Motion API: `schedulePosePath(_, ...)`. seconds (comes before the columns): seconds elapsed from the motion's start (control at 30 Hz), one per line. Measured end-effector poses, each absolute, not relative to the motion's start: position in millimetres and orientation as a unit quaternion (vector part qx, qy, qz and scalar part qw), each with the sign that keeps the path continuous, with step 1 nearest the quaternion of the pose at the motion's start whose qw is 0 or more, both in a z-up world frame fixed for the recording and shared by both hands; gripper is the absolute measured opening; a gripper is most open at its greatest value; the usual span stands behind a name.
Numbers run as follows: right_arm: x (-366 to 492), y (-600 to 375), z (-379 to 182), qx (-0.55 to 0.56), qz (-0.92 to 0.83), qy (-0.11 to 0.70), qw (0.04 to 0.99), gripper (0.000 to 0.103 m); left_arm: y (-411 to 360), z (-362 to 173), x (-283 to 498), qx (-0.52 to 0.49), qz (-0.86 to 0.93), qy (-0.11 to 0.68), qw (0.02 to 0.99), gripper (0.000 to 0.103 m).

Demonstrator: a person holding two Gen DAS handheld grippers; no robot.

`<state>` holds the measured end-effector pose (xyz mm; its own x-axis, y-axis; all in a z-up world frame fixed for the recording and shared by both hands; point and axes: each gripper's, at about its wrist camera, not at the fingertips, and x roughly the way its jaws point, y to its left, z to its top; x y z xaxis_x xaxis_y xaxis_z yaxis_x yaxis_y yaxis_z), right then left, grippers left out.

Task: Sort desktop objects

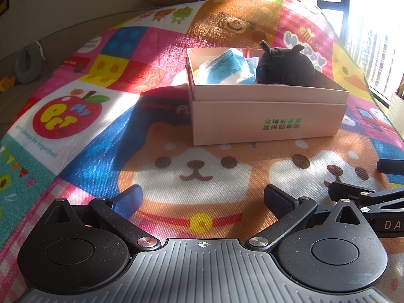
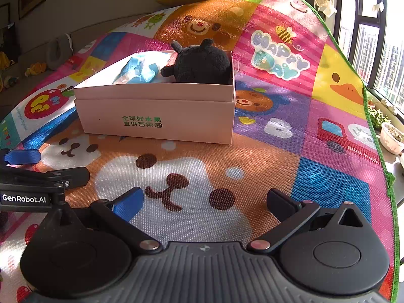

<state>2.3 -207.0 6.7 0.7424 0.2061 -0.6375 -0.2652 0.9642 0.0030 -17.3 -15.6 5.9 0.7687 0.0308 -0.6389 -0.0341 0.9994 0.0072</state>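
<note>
Box: the pale pink cardboard box [image 1: 267, 116] sits on the cartoon-print mat [image 1: 83, 116] covering the desk, ahead of both claws and well apart from them; its long axis runs across both views.
Contents: a black plush toy [image 1: 285, 67] fills the right end, and a blue-and-white plastic packet [image 1: 224, 68] lies at the left end.
Loose items: none show on the mat outside the box, so the sorting looks finished or nearly so.
Left claw: the left claw [image 1: 202, 199] is spread wide and empty, low over the mat; the box lies ahead and slightly to its right.
Right claw: the right claw [image 2: 204, 200] is also wide and empty; the box lies ahead and to its left.
Nearer hand: neither is clearly closer.
Pose: both claws point forward side by side, level, close together.
</note>
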Motion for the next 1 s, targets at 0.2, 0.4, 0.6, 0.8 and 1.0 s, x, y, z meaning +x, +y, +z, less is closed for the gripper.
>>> schedulePosePath(0.2,2,-207,7,-0.045,0.126,0.336,0.932,0.103,-14,9,-23,-0.002,0.005,0.354,0.935,0.103)
schedulePosePath(0.4,2,-207,7,-0.043,0.127,0.336,0.932,0.103,-15,10,-30,-0.012,0.011,0.356,0.934,0.103)
schedulePosePath(0.6,2,-207,7,-0.044,0.127,0.336,0.932,0.103,-16,9,-31,-0.011,0.014,0.35,0.937,0.103)
schedulePosePath(0.8,2,-207,7,-0.044,0.127,0.336,0.932,0.103,-16,9,-32,-0.011,0.013,0.349,0.937,0.103)
schedulePosePath(1.0,2,-207,7,-0.044,0.127,0.336,0.932,0.103,-16,9,-32,-0.01,0.013,0.349,0.937,0.103)
